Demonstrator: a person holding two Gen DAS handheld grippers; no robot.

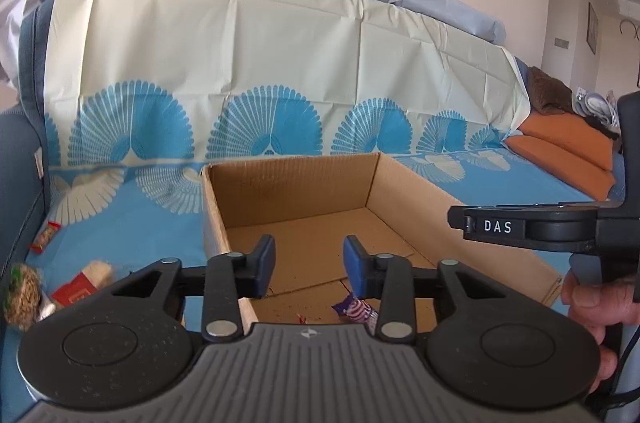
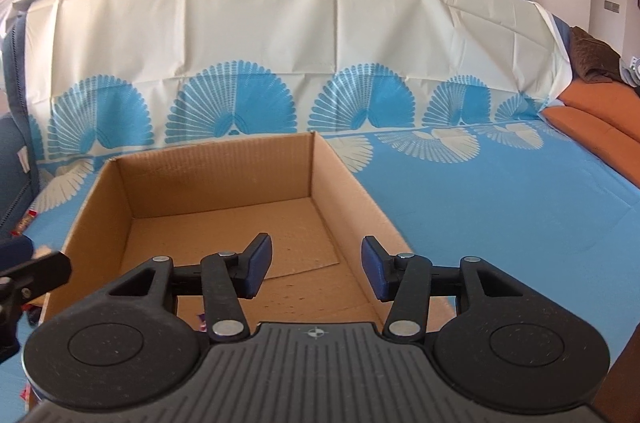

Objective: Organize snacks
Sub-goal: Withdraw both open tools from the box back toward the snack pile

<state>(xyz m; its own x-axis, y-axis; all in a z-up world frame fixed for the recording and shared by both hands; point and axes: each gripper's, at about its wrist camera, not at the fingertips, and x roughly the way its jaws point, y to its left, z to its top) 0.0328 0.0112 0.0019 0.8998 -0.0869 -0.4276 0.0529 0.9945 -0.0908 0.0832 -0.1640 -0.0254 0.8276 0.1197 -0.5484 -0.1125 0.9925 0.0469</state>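
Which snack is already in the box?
Only the purple-and-pink striped packet, lying on the cardboard box floor just past the open left gripper. The red packet and the others lie outside, on the blue cloth left of the box.

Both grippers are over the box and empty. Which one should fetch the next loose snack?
Probably the left gripper: the loose snacks lie on the blue cover left of the cardboard box, on its side. The right gripper, also open, faces the box's right half.
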